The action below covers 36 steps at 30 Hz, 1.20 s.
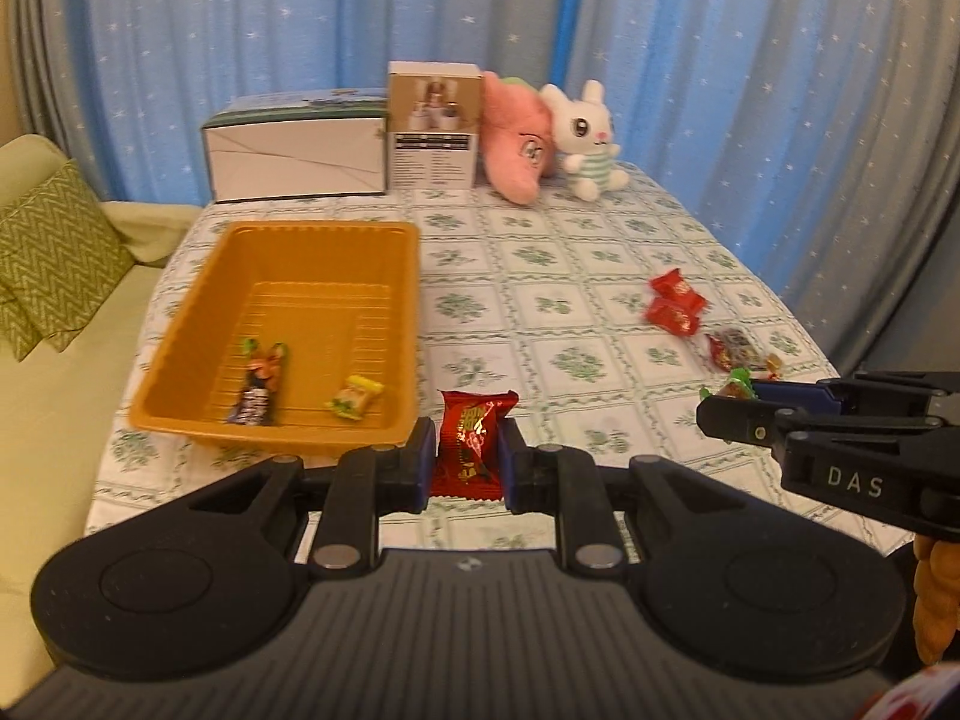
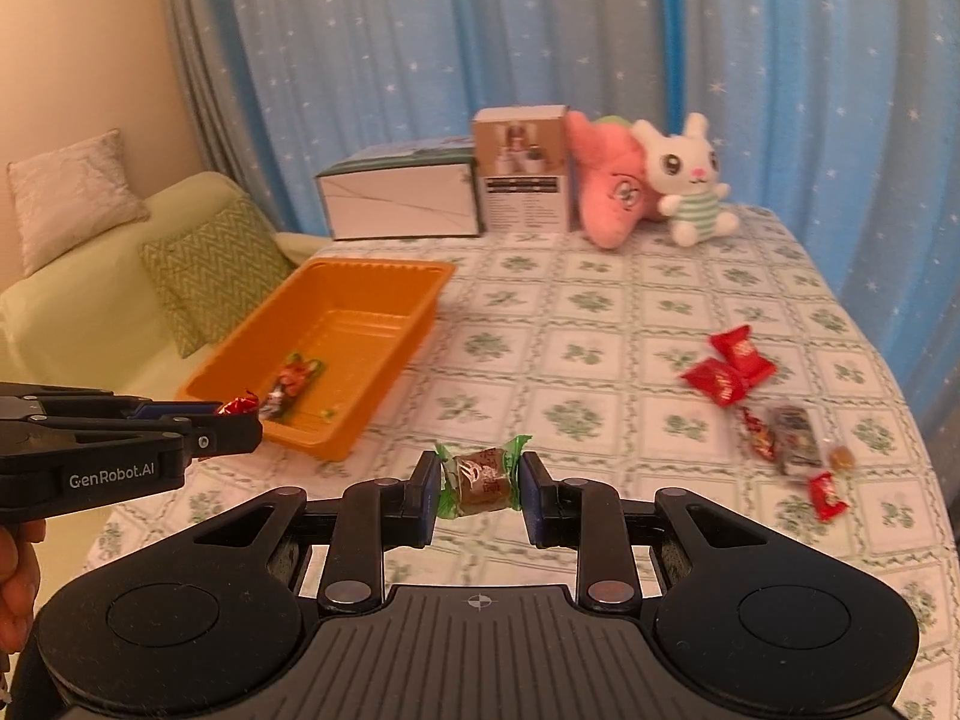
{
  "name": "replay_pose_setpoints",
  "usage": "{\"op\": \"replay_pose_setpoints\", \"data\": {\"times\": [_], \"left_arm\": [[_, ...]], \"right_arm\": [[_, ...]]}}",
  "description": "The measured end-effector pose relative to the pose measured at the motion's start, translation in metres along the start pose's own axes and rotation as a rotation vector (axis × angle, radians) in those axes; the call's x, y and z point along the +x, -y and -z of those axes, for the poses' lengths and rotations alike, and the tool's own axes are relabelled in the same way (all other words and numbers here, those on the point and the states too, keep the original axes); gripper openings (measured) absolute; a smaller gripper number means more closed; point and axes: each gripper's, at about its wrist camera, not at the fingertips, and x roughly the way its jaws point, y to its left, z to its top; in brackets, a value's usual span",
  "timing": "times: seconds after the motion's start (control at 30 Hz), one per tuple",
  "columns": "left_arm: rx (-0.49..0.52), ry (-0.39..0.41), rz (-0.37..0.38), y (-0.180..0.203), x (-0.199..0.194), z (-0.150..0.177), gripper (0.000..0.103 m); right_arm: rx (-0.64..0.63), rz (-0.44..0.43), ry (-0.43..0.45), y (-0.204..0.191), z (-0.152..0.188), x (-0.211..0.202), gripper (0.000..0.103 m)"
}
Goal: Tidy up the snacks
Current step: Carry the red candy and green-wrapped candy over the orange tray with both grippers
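Note:
My left gripper (image 1: 467,443) is shut on a dark red snack packet (image 1: 471,441), held above the table just right of the orange tray (image 1: 180,336). My right gripper (image 2: 477,475) is shut on a green-ended brown candy (image 2: 480,476), also off the table. In the left wrist view the right gripper (image 1: 729,399) shows at the right edge with the green candy (image 1: 737,387) at its tip. Seen from the right wrist, the left gripper (image 2: 240,414) sits near the orange tray (image 2: 408,324) with the red packet (image 2: 239,405). Inside the tray lie a dark wrapped candy (image 1: 259,381) and a yellow candy (image 1: 355,398).
Loose snacks lie at the table's right: two red candies (image 2: 729,367), a clear packet (image 2: 792,438) and small pieces. At the back stand a white box (image 1: 297,150), a taller box (image 1: 433,126), a pink plush (image 1: 519,141) and a white bunny (image 1: 588,141). A sofa with cushions (image 1: 54,252) is left.

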Motion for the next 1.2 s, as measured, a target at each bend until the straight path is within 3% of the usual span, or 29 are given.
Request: {"op": "replay_pose_setpoints", "data": {"times": [0.63,1.2], "left_arm": [[-0.035,0.003,-0.043,-0.057,-0.005,0.000,0.019],[-0.022,-0.036,-0.088,-0.116,0.040,-0.021,0.019]], "right_arm": [[-0.062,-0.075,-0.028,-0.052,-0.013,0.040,0.028],[-0.054,-0.142,-0.039,-0.079,-0.043,0.111,0.028]]}}
